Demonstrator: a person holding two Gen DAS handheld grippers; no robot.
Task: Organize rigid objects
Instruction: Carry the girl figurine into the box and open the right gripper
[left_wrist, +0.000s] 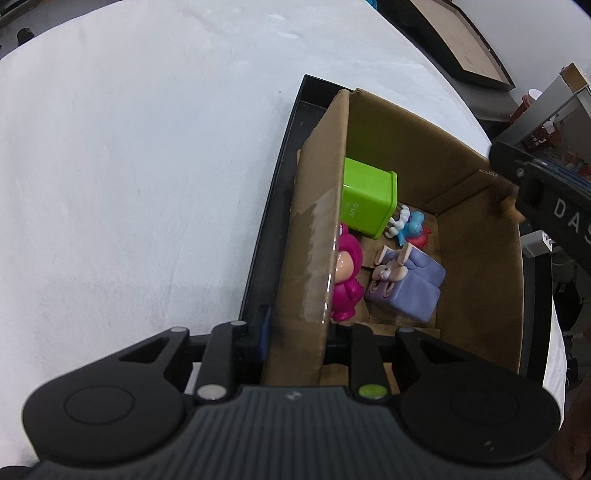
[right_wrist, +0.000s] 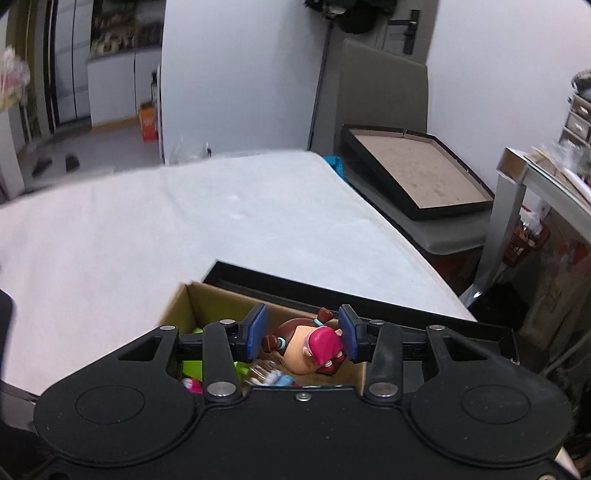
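While the left gripper (left_wrist: 295, 332) pinches the near wall of the cardboard box (left_wrist: 476, 236) from above, one blue pad outside the wall and the other finger inside it, its jaws are drawn in tight on the cardboard. That box stands in a shallow black tray (left_wrist: 284, 147) on the white-covered table (left_wrist: 129, 166). On the box floor lie a green block (left_wrist: 369, 199), a magenta figure (left_wrist: 345, 273) against the near wall, a lilac toy (left_wrist: 406, 284), and a small blue and white figure (left_wrist: 406, 225) beside the green block. From the right wrist camera, the right gripper (right_wrist: 303, 334) hangs over the open box, and its blue pads (right_wrist: 256, 332) clamp a brown-haired figurine (right_wrist: 306, 345) with a pink front, held crosswise above the toys already inside. Beyond the table, a dark framed board (right_wrist: 417, 173) rests on a grey chair (right_wrist: 384, 85).
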